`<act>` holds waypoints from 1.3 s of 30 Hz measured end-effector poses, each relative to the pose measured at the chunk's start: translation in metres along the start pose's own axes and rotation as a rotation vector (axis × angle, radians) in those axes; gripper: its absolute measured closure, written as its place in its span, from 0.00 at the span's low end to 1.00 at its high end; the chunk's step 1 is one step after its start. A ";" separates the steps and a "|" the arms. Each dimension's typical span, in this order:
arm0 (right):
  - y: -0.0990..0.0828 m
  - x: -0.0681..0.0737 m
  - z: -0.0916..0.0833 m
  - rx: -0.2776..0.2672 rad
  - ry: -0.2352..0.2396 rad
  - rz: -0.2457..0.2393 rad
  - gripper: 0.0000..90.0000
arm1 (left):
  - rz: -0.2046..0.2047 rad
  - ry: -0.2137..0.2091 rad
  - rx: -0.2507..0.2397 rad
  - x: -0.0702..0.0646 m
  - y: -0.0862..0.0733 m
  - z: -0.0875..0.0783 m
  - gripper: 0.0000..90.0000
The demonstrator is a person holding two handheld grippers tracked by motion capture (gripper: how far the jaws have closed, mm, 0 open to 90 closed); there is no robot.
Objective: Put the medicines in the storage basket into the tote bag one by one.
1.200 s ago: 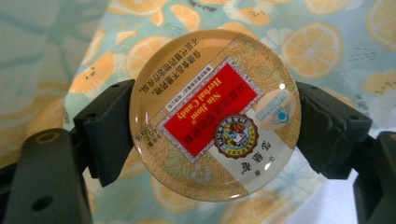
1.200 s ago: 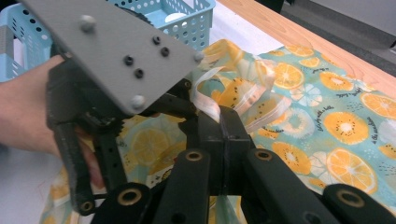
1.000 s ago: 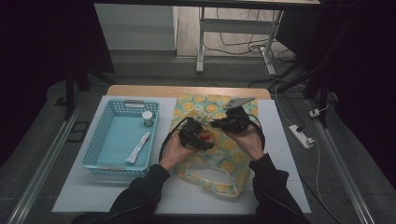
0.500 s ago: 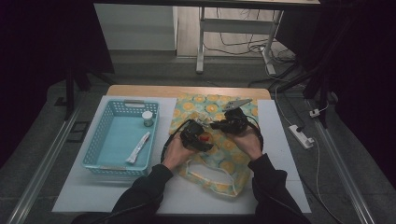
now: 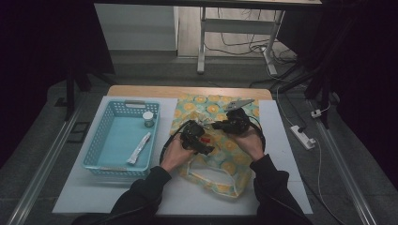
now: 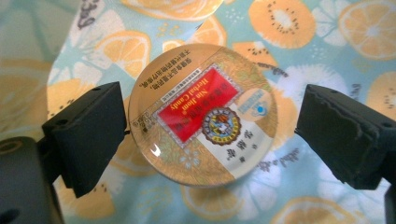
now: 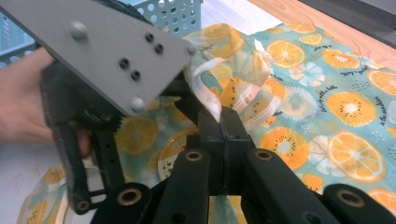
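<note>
A round gold candy tin (image 6: 203, 114) with a red label lies on the orange-and-kiwi print cloth bag (image 6: 327, 37). It sits between the jaws of my left gripper (image 6: 208, 126), which have just been opening. The left pad (image 6: 88, 135) is at the tin's rim, and the right pad (image 6: 345, 135) stands clear of it. My right gripper (image 7: 219, 123) is shut on a bunched fold and white strap of the bag (image 7: 327, 107), holding it lifted. In the high view, both the left gripper (image 5: 202, 142) and the right gripper (image 5: 219, 125) are over the bag (image 5: 225, 164).
A blue plastic basket (image 5: 96, 150) stands to the left, holding a white tube (image 5: 139, 147) and a small jar (image 5: 149, 119). A power strip (image 5: 302, 137) lies off the table's right side. The wooden table edge (image 5: 141, 90) runs along the back.
</note>
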State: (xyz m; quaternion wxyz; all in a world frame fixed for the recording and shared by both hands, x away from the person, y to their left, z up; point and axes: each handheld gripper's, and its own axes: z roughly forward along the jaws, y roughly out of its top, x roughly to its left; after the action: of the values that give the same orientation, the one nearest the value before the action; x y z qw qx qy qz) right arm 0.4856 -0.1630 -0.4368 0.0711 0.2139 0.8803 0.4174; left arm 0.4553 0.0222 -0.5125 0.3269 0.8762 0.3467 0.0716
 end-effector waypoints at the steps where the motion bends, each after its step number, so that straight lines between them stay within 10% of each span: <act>1: 0.000 0.000 0.000 0.001 0.000 -0.001 1.00 | 0.000 -0.002 -0.006 0.000 0.000 -0.003 0.08; 17: 0.000 -0.001 -0.003 0.001 -0.005 0.000 1.00 | -0.050 -0.099 -0.082 -0.006 -0.010 -0.039 0.00; 39: 0.001 0.002 -0.004 0.001 -0.009 -0.012 1.00 | 0.001 -0.143 -0.105 -0.013 -0.030 -0.077 0.00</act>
State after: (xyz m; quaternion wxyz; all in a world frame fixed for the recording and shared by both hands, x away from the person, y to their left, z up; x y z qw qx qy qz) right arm 0.4833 -0.1646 -0.4335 0.0773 0.2104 0.8814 0.4158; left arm 0.4011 0.0707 -0.4700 0.3963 0.8609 0.3178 0.0270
